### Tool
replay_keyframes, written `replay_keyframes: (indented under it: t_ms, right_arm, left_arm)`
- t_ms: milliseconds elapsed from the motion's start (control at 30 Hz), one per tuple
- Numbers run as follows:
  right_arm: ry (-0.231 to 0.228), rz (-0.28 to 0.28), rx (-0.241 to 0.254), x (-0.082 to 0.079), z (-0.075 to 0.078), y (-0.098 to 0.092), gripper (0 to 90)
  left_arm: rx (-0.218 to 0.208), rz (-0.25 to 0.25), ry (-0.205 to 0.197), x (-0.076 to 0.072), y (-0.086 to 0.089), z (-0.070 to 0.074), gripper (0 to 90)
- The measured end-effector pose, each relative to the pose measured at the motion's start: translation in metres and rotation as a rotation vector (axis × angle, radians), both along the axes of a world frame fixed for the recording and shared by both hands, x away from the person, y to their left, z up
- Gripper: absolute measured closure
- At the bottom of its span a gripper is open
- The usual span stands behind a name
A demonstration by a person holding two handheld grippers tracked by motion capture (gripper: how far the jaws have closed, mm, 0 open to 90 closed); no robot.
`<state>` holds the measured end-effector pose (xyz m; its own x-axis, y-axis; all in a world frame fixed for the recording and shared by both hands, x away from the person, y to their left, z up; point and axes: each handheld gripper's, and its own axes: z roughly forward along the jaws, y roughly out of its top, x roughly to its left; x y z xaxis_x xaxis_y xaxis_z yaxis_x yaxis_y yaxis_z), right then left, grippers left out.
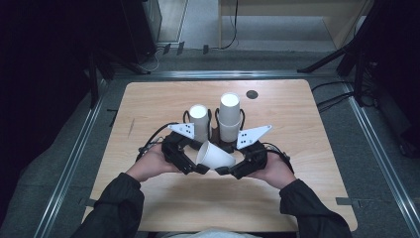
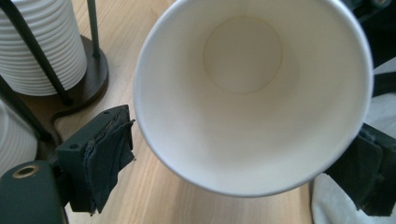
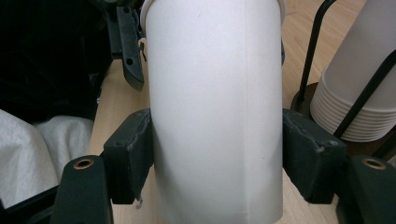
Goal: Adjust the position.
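Near the table's [image 1: 148, 99] front edge, right gripper [image 1: 224, 170] clamps the paper cup [image 1: 214, 156] sideways; left gripper [image 1: 199, 168] stands open around its rim, probably for a handover.

Cup stacks [image 1: 218, 119] block beyond grippers — table [image 1: 307, 148] sides free.

Lt wood table [image 1: 297, 198], grey floor [image 1: 277, 29], dark surroundings.
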<state>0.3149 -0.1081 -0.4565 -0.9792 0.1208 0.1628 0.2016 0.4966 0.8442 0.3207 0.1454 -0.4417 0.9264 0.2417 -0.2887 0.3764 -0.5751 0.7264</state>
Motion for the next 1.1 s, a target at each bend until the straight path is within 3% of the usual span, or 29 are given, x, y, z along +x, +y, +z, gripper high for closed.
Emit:
replay_keyframes:
  t_ms: [167,467,733,867,1100]
  right_arm:
    - [0.011,0.007,0.022,0.0,0.0,0.001,30.6]
    - [0.032,0.007,0.043,0.001,0.001,0.002,30.7]
    - [0.035,0.005,0.033,0.001,0.0,0.002,30.6]
    - [0.069,-0.001,0.029,0.001,-0.001,0.004,25.8]
    - [0.084,-0.009,0.011,0.0,-0.005,0.005,23.5]
  left_arm:
    - [-0.084,0.018,0.024,0.0,0.002,0.002,12.9]
    - [-0.129,0.021,0.028,0.0,0.004,0.004,17.8]
    - [-0.107,0.013,0.021,-0.001,0.004,0.005,20.5]
    - [-0.099,0.012,0.017,-0.001,0.004,0.007,20.5]
    - [0.01,-0.024,-0.051,-0.005,-0.003,0.014,20.5]
